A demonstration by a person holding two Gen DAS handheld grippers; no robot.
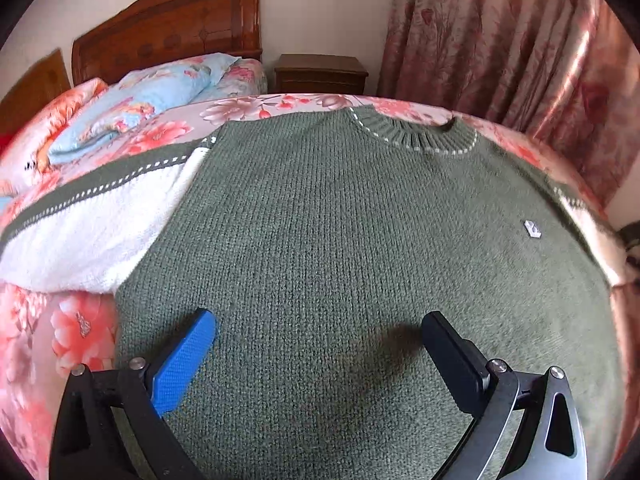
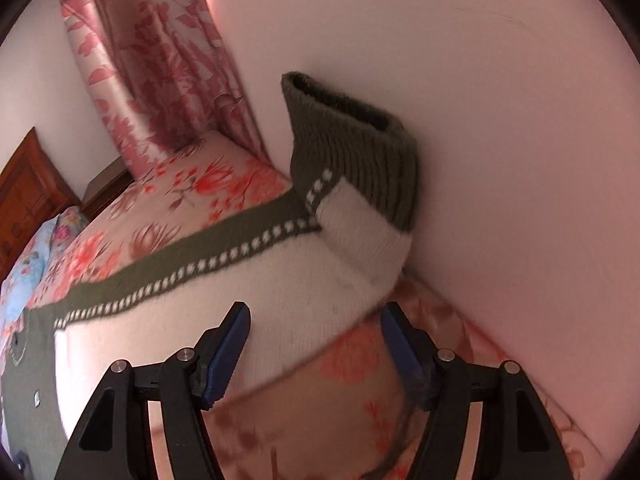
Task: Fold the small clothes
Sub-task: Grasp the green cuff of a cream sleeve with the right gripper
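A green knitted sweater [image 1: 340, 240] is laid flat, front up, on a bed [image 1: 280, 102] covered by a pink flowered sheet. Its ribbed collar [image 1: 416, 134], edged with white stitches, is turned toward the far edge of the bed, where a brown nightstand [image 1: 320, 74] and a pink flowered curtain [image 1: 500, 40] are seen. A small white tag [image 1: 532, 229] is fixed on the chest. A white sleeve [image 1: 92, 232] with a green stitched stripe is stretched out toward the headboard [image 1: 168, 28], near a blue flowered pillow [image 1: 140, 100].

The left gripper [image 1: 320, 340] is held above the lower body of the sweater with its jaws spread wide; nothing is pinched, and whether the tips touch the knit cannot be told.

In the right wrist view the other sleeve [image 2: 240, 292] is seen running to the edge of the bed against a plain wall [image 2: 480, 120], with its green ribbed cuff [image 2: 356, 148] bent upward against that wall. The right gripper [image 2: 316, 332] is held over this sleeve's lower edge with its jaws apart. The white cloth is seen between the fingers, but it is not pressed by the pads.
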